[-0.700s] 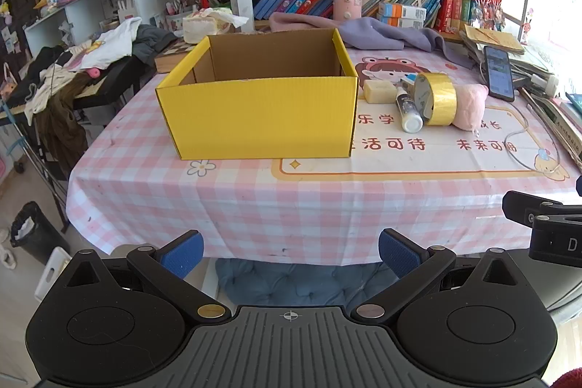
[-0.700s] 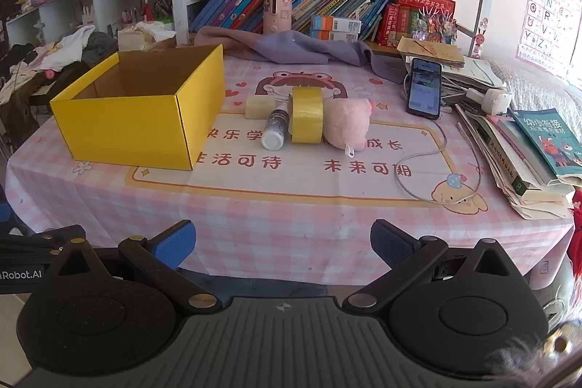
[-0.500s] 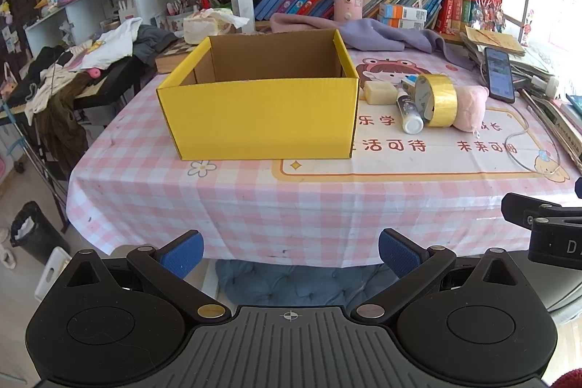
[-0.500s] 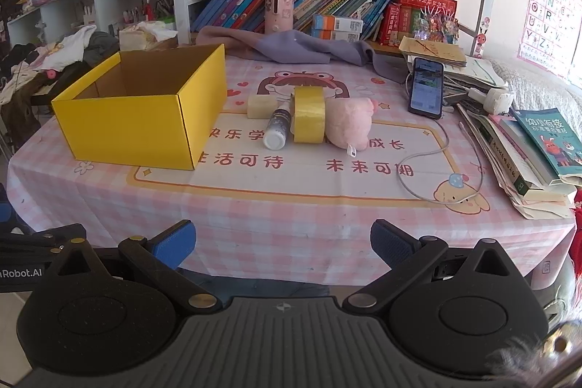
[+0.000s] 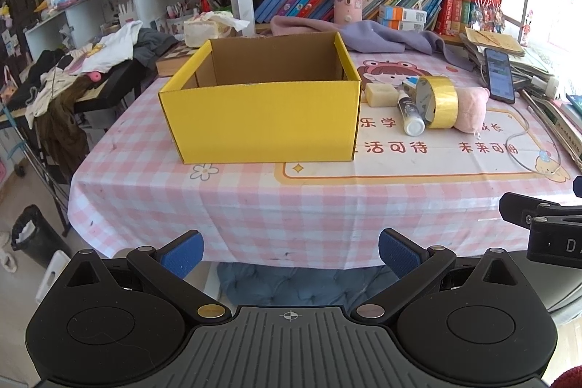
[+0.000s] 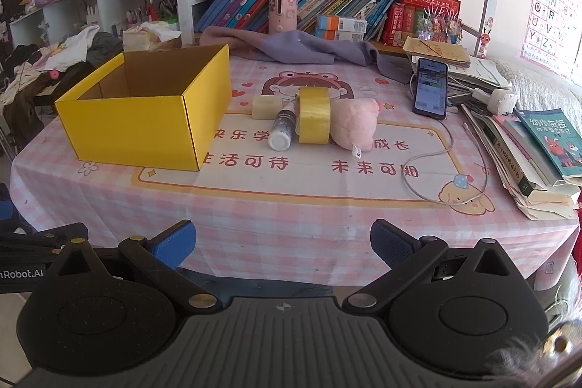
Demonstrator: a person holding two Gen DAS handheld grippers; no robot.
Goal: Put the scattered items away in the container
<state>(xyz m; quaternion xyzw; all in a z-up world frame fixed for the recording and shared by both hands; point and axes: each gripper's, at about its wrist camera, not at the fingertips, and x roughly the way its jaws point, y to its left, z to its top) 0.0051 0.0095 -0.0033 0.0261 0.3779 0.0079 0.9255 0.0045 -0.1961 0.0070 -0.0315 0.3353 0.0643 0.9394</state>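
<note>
Two hand-held grippers are hovering off the near edge of a bench (image 6: 291, 206) draped in a pink checked cloth, both with jaws standing wide and gripping nothing. The left gripper (image 5: 290, 251) is facing a yellow cardboard box (image 5: 262, 119), open-topped and showing nothing inside, sitting on the left part of the bench. The right gripper (image 6: 283, 240) is looking toward a tight cluster lying just right of the box: a pale soap-like block (image 6: 266, 107), a small white bottle (image 6: 282, 130) lying on its side, a roll of yellow tape (image 6: 314, 119) standing on edge, and a pink plush toy (image 6: 354, 126) leaning against the tape. Farther right a phone (image 6: 431, 91) is lying with its white cable (image 6: 436, 162) trailing toward the near edge, beside stacked books (image 6: 527, 162). A purple cloth (image 6: 291, 48) is sprawling along the far side
</note>
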